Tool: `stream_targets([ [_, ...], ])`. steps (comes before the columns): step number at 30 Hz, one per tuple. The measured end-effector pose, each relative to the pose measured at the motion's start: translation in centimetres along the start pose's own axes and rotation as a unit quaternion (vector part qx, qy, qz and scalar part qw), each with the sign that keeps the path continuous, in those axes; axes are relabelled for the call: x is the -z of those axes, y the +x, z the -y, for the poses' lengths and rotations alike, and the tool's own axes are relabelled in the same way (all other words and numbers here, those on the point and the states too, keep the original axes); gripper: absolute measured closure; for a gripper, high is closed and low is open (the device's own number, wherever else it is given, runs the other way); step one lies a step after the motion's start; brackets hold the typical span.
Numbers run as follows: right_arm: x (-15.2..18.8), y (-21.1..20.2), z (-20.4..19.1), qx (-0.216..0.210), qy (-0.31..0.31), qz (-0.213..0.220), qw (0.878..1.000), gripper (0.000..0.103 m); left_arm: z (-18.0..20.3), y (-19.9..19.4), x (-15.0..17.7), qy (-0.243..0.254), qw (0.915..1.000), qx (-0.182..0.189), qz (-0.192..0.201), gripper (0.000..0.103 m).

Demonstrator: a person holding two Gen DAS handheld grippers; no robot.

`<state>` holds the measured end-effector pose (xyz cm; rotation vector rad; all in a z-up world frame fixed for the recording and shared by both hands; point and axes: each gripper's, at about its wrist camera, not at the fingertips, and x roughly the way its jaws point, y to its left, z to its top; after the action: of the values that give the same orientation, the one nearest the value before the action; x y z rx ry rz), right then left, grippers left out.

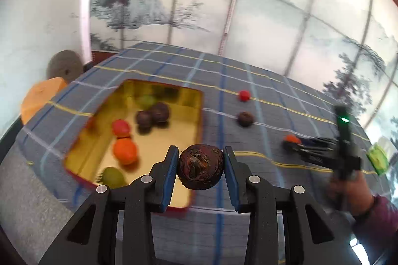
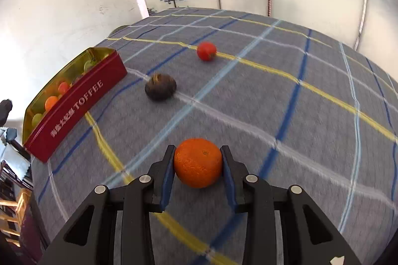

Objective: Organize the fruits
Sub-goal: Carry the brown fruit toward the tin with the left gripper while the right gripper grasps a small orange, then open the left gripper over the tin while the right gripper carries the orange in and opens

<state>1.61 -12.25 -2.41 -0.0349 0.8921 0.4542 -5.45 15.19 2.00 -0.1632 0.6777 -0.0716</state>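
My left gripper (image 1: 201, 166) is shut on a dark brown round fruit (image 1: 200, 166) and holds it above the near right corner of the red tin (image 1: 74, 143). The gold-lined tin holds several fruits: two dark brown, a red, an orange and green ones. My right gripper (image 2: 197, 166) is shut on an orange (image 2: 197, 166) low over the checked cloth; it also shows in the left wrist view (image 1: 292, 143). A red fruit (image 2: 206, 51) and a dark brown fruit (image 2: 160, 90) lie loose on the cloth between the tin (image 2: 74, 106) and the orange.
The table carries a grey checked cloth (image 2: 298, 115). A painted screen stands behind the table. An orange seat and a grey round object (image 1: 64, 66) sit beyond the table's left edge. Wooden furniture (image 2: 12, 202) stands at the left below the table.
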Motion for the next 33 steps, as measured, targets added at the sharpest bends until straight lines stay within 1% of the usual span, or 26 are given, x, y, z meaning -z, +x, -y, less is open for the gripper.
stream_targets([
  [5, 0.6, -0.4, 0.9, -0.002, 0.022, -0.001, 1.000, 0.071, -1.4, 1.1, 0.4, 0.010, 0.9995, -0.030, -0.010, 0.066],
  [9, 0.5, -0.1, 0.6, 0.004, 0.016, -0.004, 1.000, 0.070, -1.6, 2.4, 0.8, 0.040, 0.9975, -0.057, -0.011, 0.066],
  [15, 0.6, -0.1, 0.3, 0.012, 0.008, -0.006, 1.000, 0.070, -1.9, 4.6, 0.9, 0.055, 0.9956, -0.070, -0.028, 0.065],
  [23, 0.5, 0.0, 0.2, 0.019, 0.002, -0.008, 1.000, 0.069, -3.1, 6.9, 0.0, 0.056, 0.9934, -0.090, -0.043, 0.065],
  [30, 0.5, 0.0, 0.1, 0.021, 0.001, -0.008, 1.000, 0.069, -3.2, 8.0, -1.1, 0.067, 0.9909, -0.109, -0.042, 0.065],
  [33, 0.5, 0.0, 0.1, 0.020, 0.001, -0.008, 1.000, 0.069, -3.2, 8.3, -1.6, 0.069, 0.9904, -0.111, -0.045, 0.065],
])
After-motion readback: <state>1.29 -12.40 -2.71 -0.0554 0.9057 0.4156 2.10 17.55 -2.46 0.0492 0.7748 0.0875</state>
